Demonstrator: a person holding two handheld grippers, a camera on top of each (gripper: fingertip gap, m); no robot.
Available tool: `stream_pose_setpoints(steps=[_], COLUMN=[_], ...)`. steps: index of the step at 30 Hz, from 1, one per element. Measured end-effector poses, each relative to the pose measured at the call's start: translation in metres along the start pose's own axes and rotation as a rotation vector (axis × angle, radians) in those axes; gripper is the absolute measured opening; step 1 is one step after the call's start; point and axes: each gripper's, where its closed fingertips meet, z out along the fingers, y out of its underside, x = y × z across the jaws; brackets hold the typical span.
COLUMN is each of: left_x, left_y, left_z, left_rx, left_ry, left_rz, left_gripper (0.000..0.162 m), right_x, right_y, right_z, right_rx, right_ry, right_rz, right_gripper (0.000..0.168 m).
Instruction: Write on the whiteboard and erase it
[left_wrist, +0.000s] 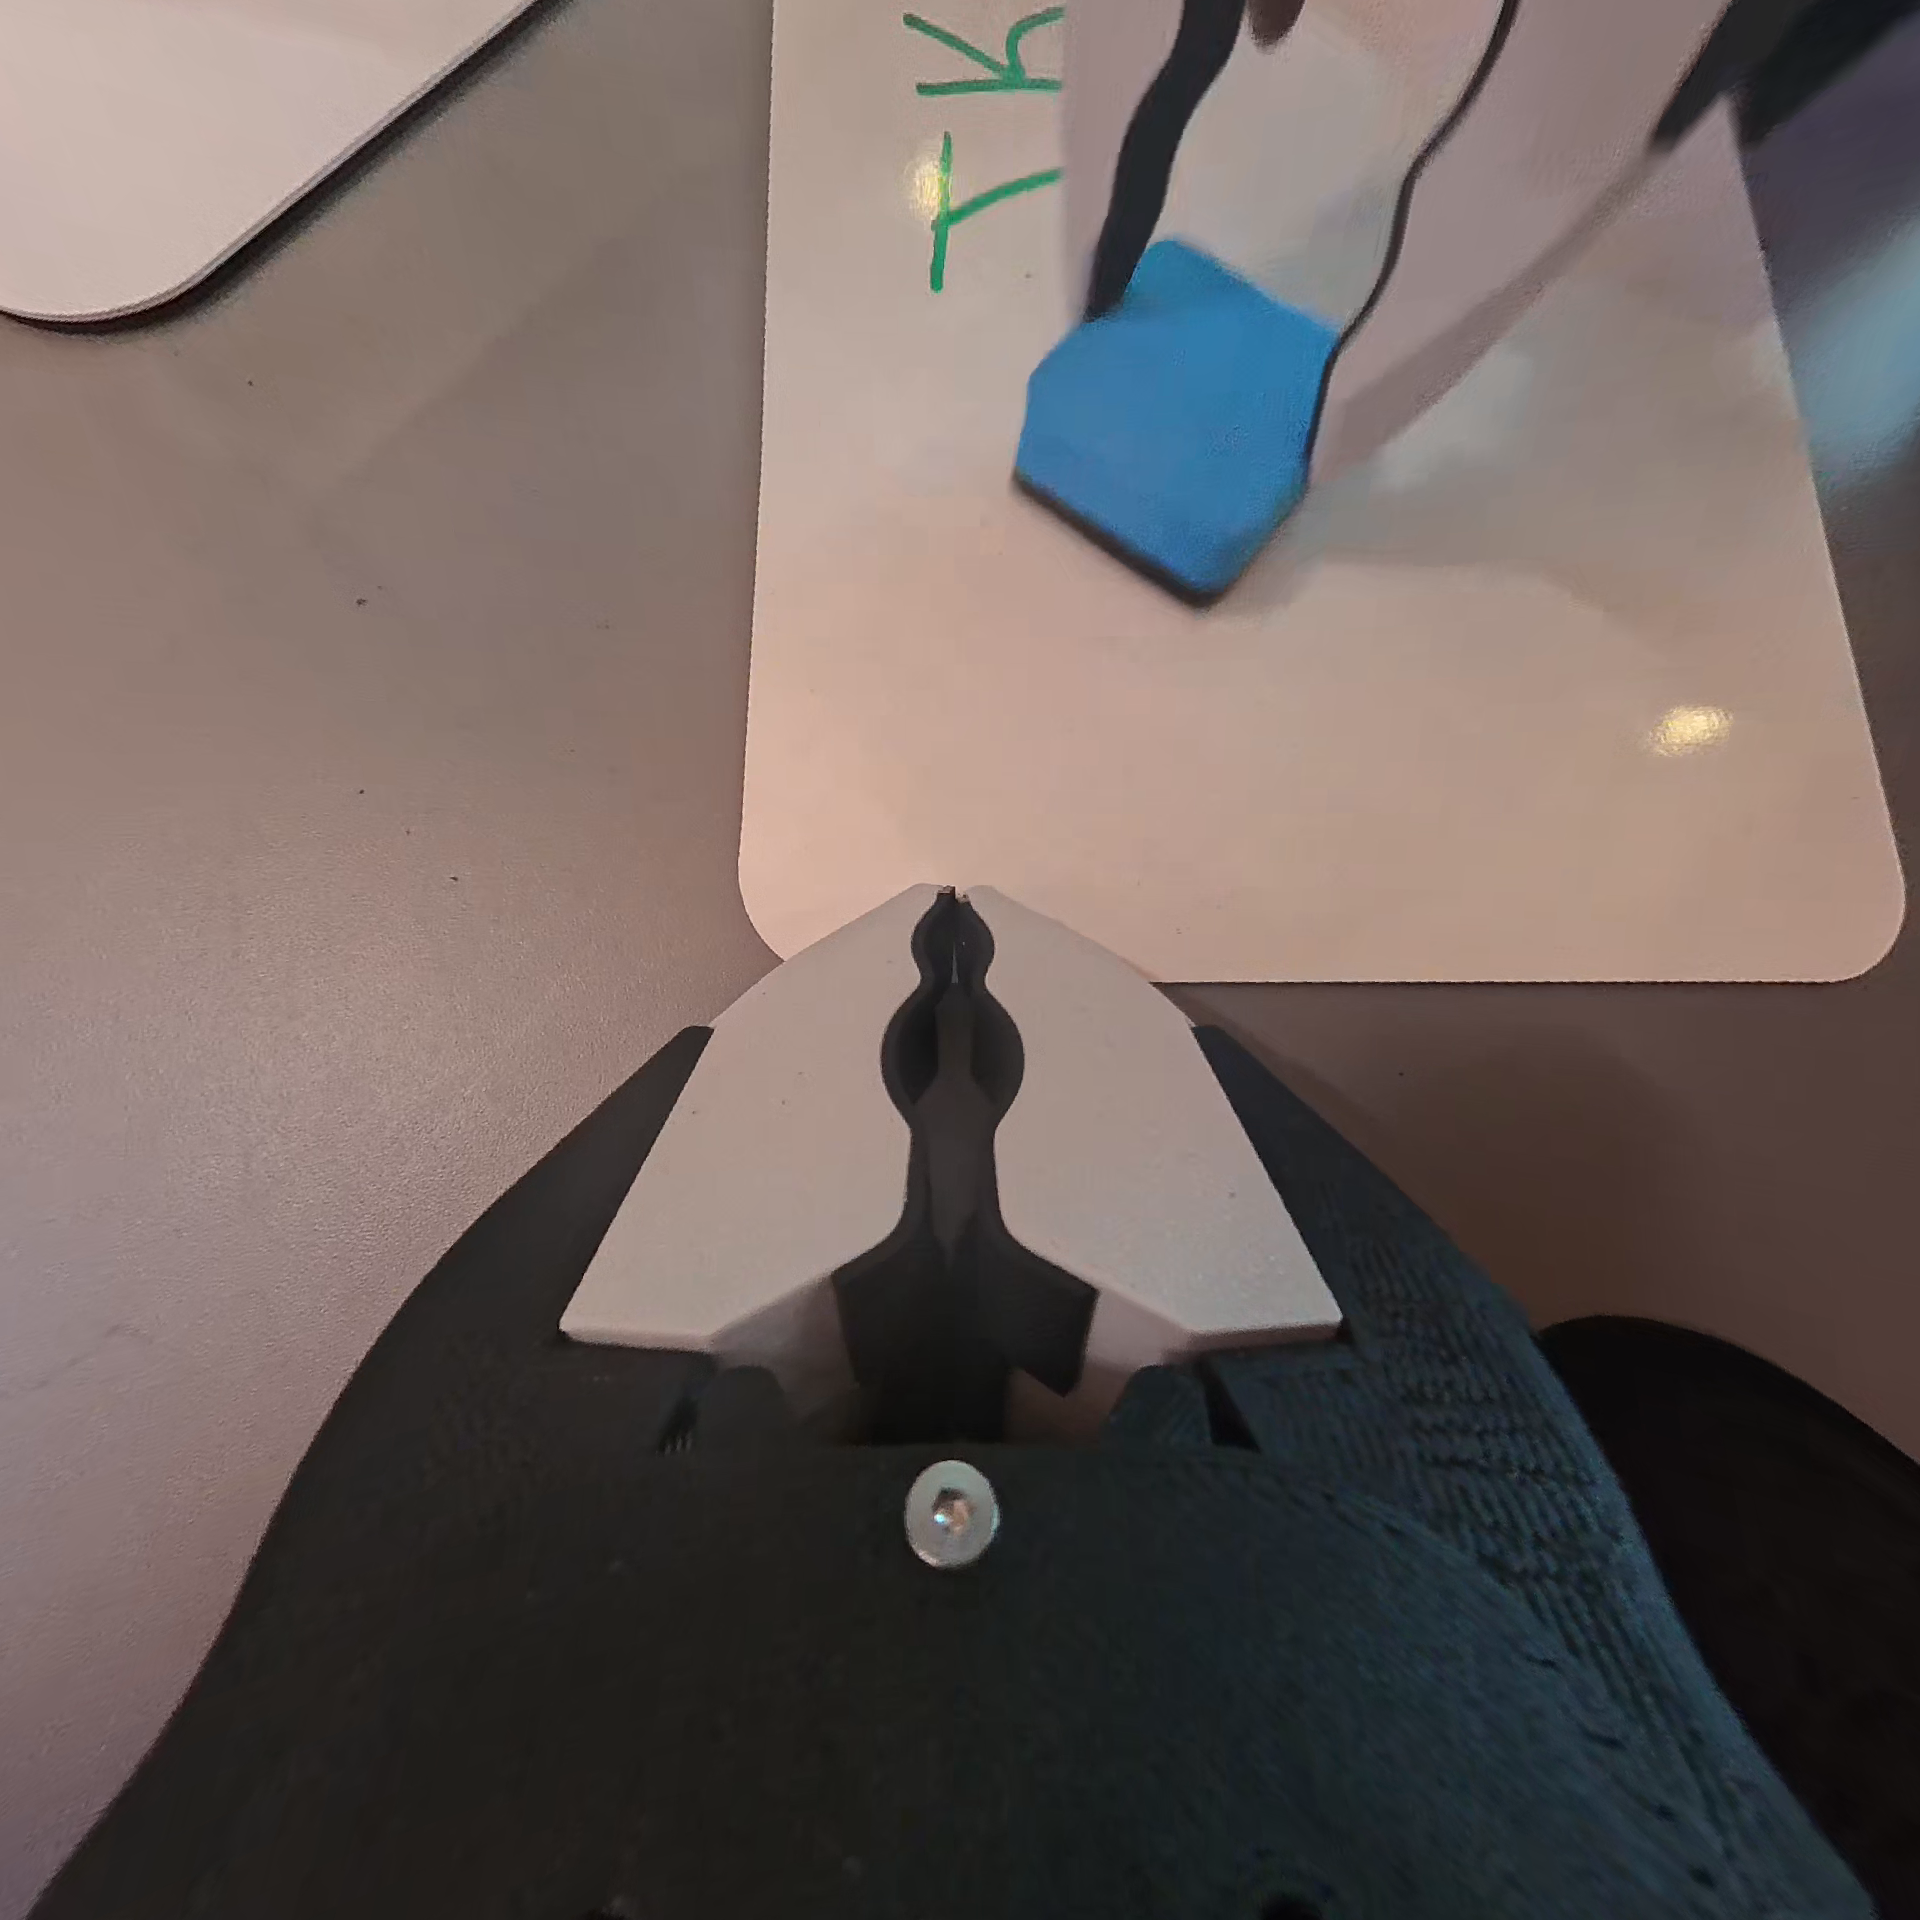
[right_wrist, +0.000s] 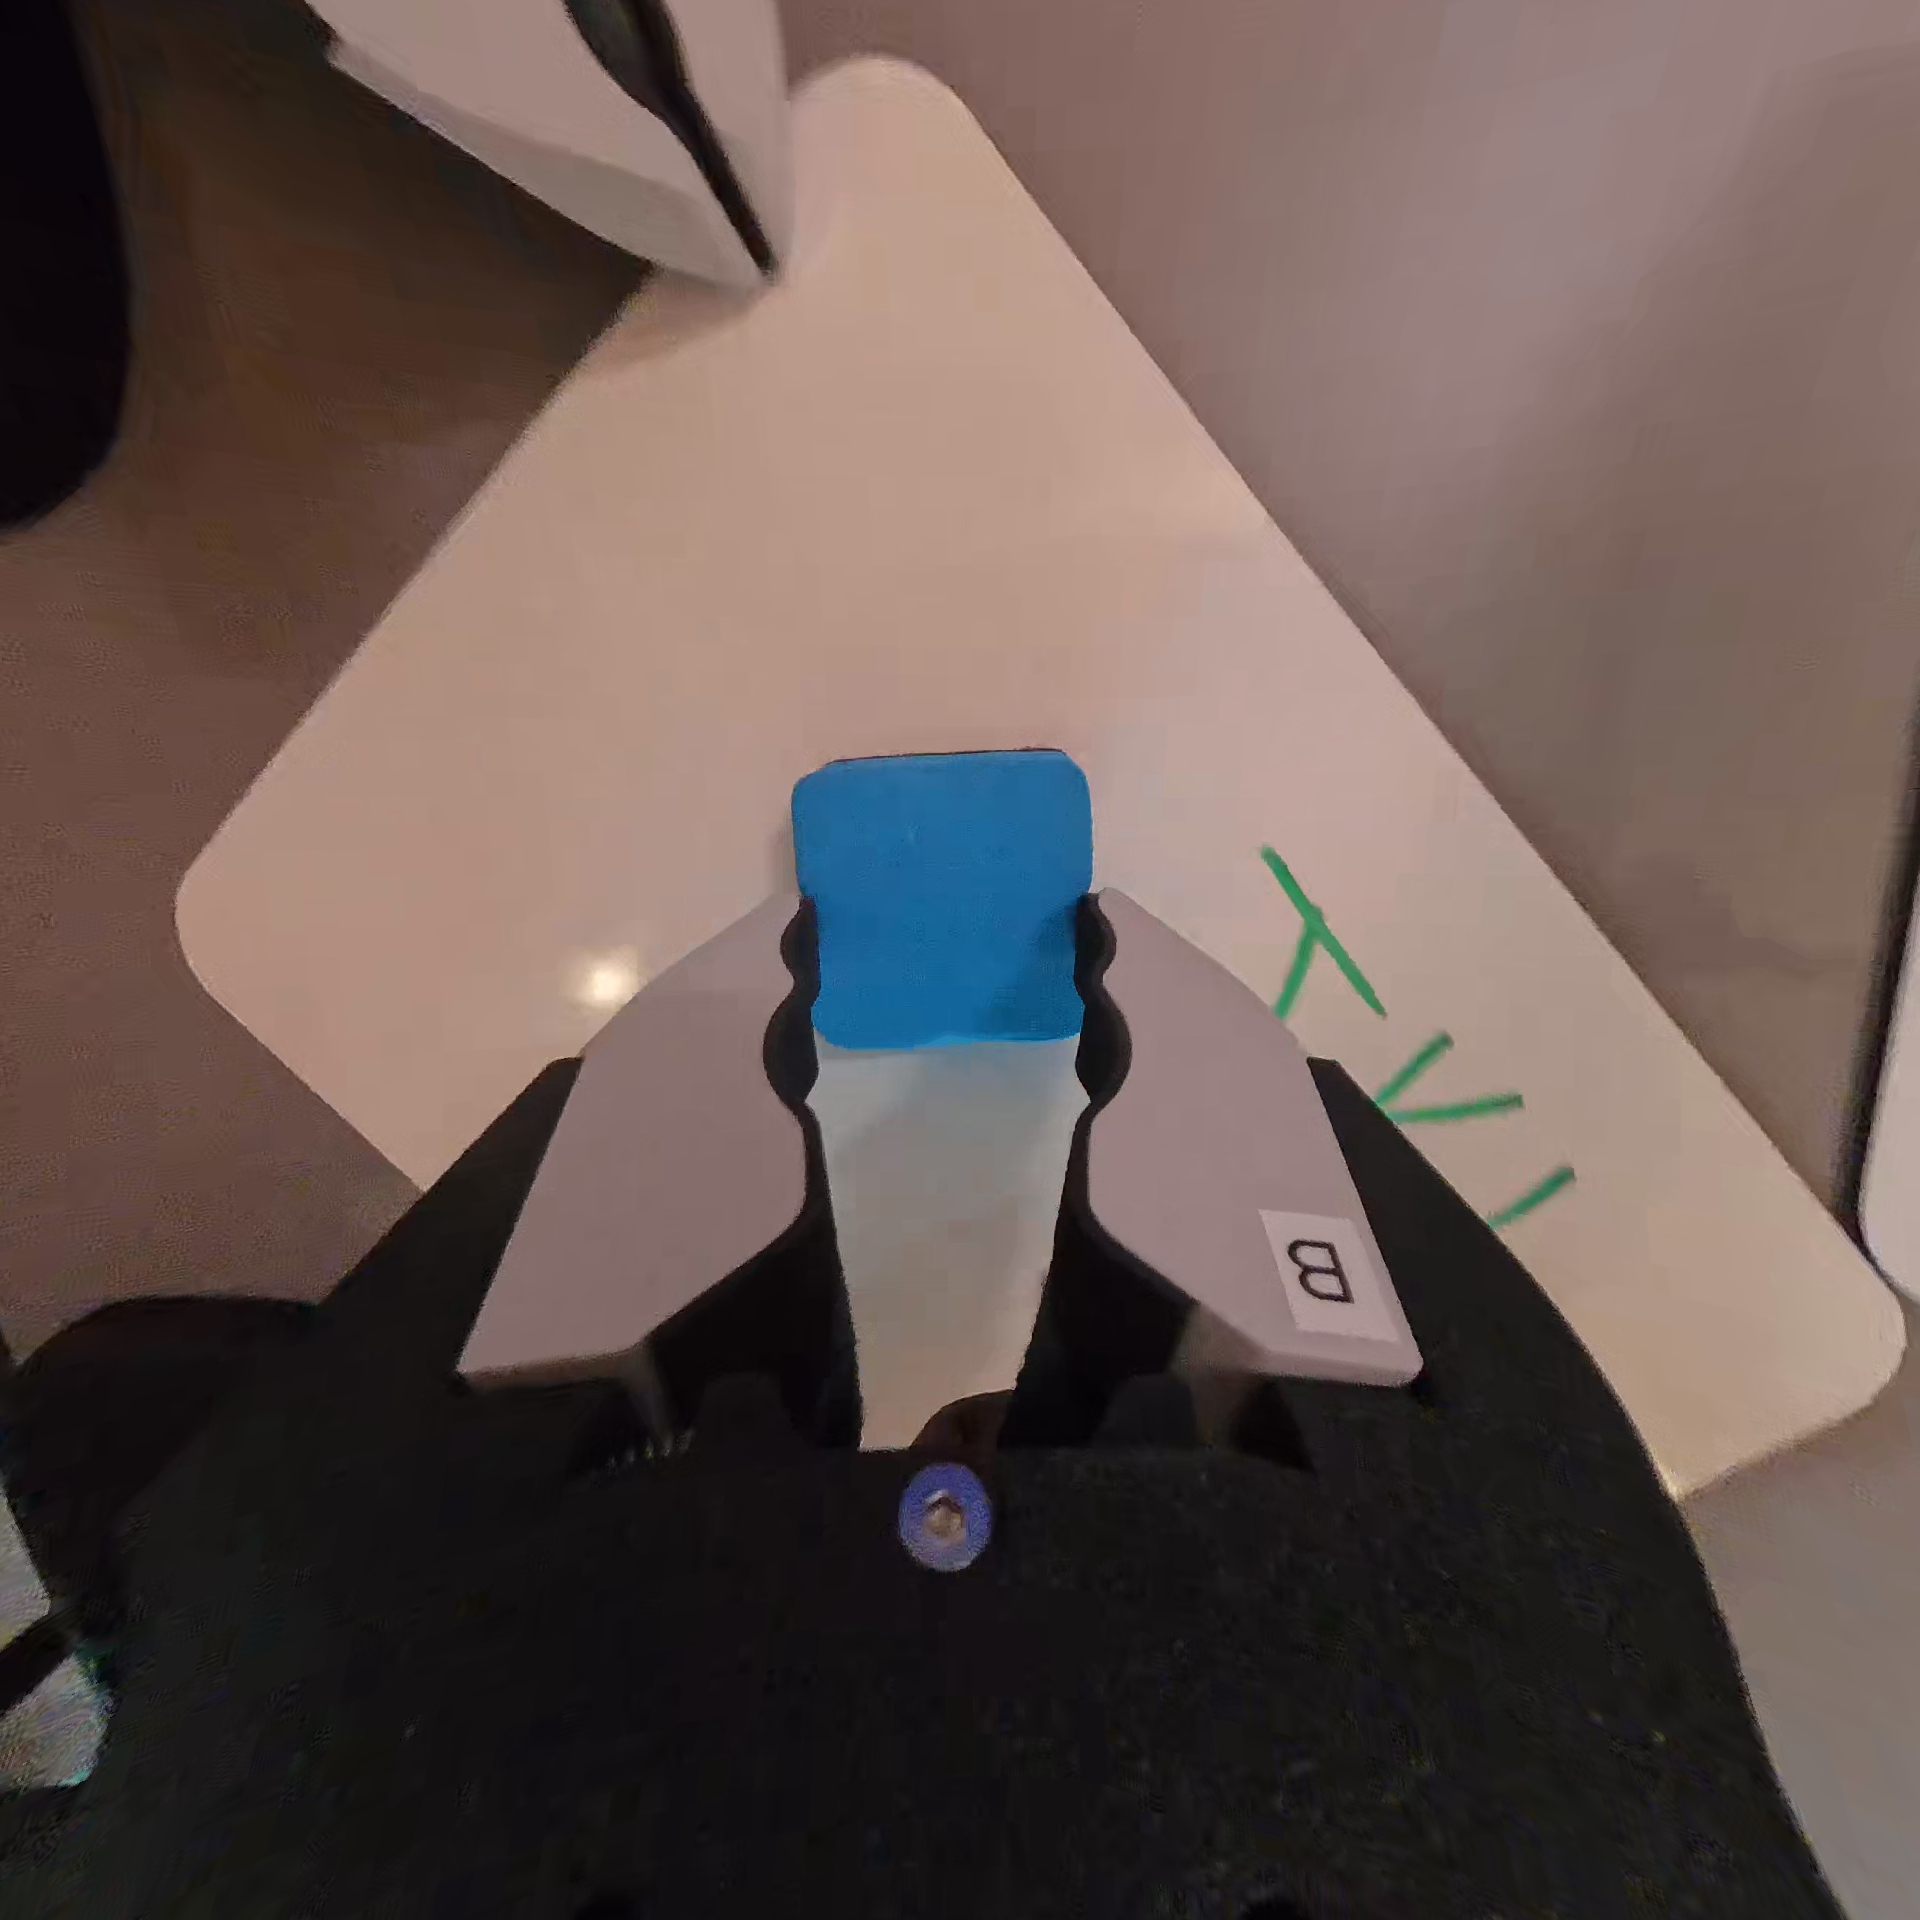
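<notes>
- Blue foam eraser pinched between the two fingers of the right gripper, grip taken on its rear sides so the front half sticks out.
- Eraser's dark underside sits flat on the whiteboard; held low and tilted, likely to press while wiping.
- Green marker strokes lie just to the eraser's right, not yet touched; the erase step looks begun but unfinished.
- Left gripper has its fingers pressed together and empty, tips at the near edge of the whiteboard by a rounded corner, probably pinning it against sliding.
- Open board around the eraser gives room to sweep; the board edge past the strokes is close.
- Grey table surrounds the board; a second white board lies well apart.
</notes>
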Motion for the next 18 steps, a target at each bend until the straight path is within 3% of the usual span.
stream_pose_setpoints(steps=[2,5,8,10,12,14,16,18], left_x=[0.0,0.0,0.0,0.0,0.0,0.0,0.0,0.0], left_y=[0.0,0.0,0.0,0.0,0.0,0.0,0.0,0.0], left_z=[0.0,0.0,0.001,0.0,0.0,0.0,0.0,0.0], left_rx=[-0.002,-0.002,0.002,0.001,0.001,0.002,0.004,0.002], left_ry=[-0.001,-0.004,0.001,0.0,-0.003,-0.001,0.0,0.001], left_rz=[0.004,0.008,0.002,0.003,0.006,0.002,-0.001,0.002], left_gripper=[0.002,0.002,0.002,0.002,0.002,0.002,0.001,0.002], right_x=[0.04,0.048,0.021,0.052,0.077,0.057,0.035,0.061], right_y=[0.019,-0.003,0.003,0.027,0.019,0.002,0.011,0.033], right_z=[-0.01,-0.004,-0.003,-0.014,-0.015,-0.006,-0.007,-0.018], right_rx=[-0.056,0.08,0.05,-0.026,0.051,0.122,0.073,0.014], right_ry=[0.137,0.207,0.073,0.132,0.22,0.191,0.084,0.121], right_rz=[0.12,0.169,0.066,0.184,0.284,0.185,0.11,0.232], right_gripper=[0.049,0.049,0.048,0.048,0.048,0.049,0.049,0.048])
